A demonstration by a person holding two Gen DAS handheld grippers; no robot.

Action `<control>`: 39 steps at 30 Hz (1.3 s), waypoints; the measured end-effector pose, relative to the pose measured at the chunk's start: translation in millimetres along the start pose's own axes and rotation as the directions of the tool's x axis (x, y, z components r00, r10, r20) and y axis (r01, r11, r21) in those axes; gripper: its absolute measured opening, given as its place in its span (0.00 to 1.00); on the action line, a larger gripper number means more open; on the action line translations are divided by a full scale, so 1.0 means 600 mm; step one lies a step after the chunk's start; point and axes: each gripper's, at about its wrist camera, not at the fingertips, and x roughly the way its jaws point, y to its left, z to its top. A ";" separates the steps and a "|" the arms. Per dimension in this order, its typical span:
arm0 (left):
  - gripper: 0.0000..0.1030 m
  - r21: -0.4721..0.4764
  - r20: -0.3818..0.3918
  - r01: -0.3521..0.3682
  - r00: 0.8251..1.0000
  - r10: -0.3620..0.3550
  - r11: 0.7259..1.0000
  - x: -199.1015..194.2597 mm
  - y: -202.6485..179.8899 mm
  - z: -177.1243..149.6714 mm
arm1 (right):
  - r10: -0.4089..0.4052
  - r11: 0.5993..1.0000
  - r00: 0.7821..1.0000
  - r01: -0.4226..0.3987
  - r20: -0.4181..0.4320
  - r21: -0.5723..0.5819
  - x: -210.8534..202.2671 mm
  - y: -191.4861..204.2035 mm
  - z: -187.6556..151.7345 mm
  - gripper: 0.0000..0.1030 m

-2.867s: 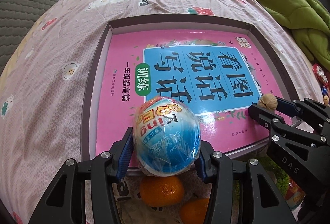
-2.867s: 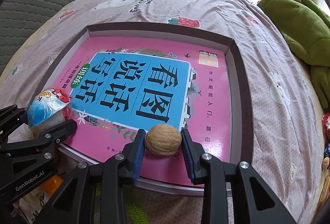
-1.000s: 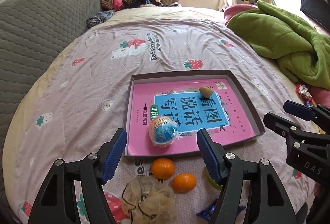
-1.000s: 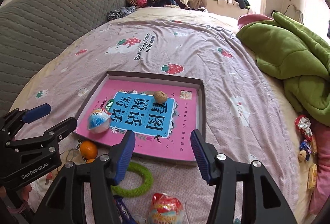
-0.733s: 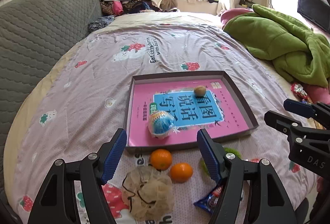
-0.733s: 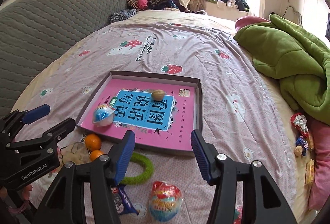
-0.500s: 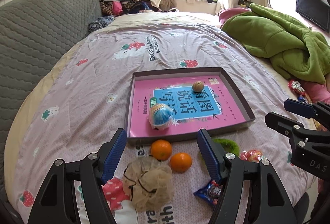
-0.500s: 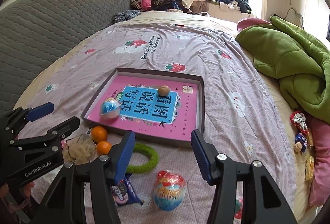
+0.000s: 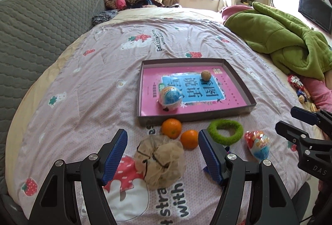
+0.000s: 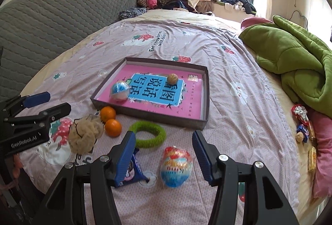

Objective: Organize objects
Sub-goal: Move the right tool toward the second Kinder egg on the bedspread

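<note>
Both your tools are spread wide and carry nothing: the left tool [image 9: 162,154] frames the mesh bundle [image 9: 159,161], the right tool [image 10: 164,152] the wrapped egg [image 10: 176,166], probably your next picks. The walnut [image 10: 172,78] and blue egg [image 10: 120,91] sit in the tray [image 10: 204,98] on the bed [image 10: 228,71].

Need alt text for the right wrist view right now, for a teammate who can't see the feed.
The open right gripper hangs over a wrapped egg toy on the bed, with a green ring, two oranges and a mesh ball nearby. Beyond them a tray holds another egg toy and a walnut. The left gripper, also open, shows at left.
</note>
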 end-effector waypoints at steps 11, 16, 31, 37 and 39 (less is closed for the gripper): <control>0.70 -0.006 -0.033 0.024 0.999 -0.024 1.000 0.012 0.011 -0.053 | -0.024 1.000 1.000 0.024 -0.012 -0.011 0.003 -0.007 -0.053 0.55; 0.70 -0.005 -0.033 0.023 0.999 -0.023 1.000 0.018 0.014 -0.071 | -0.024 1.000 0.999 0.024 -0.027 -0.011 0.012 -0.007 -0.072 0.55; 0.70 0.010 -0.060 0.036 0.998 -0.035 0.999 0.062 0.014 -0.119 | -0.025 0.999 0.999 0.026 -0.045 0.023 0.034 -0.018 -0.103 0.55; 0.70 0.001 -0.070 0.034 0.997 -0.034 0.999 0.075 0.017 -0.126 | -0.026 0.999 0.998 0.028 -0.059 0.034 0.045 -0.021 -0.110 0.55; 0.70 0.000 -0.071 0.032 0.997 -0.032 0.999 0.080 0.017 -0.127 | -0.027 0.999 0.998 0.030 -0.061 0.036 0.048 -0.021 -0.111 0.55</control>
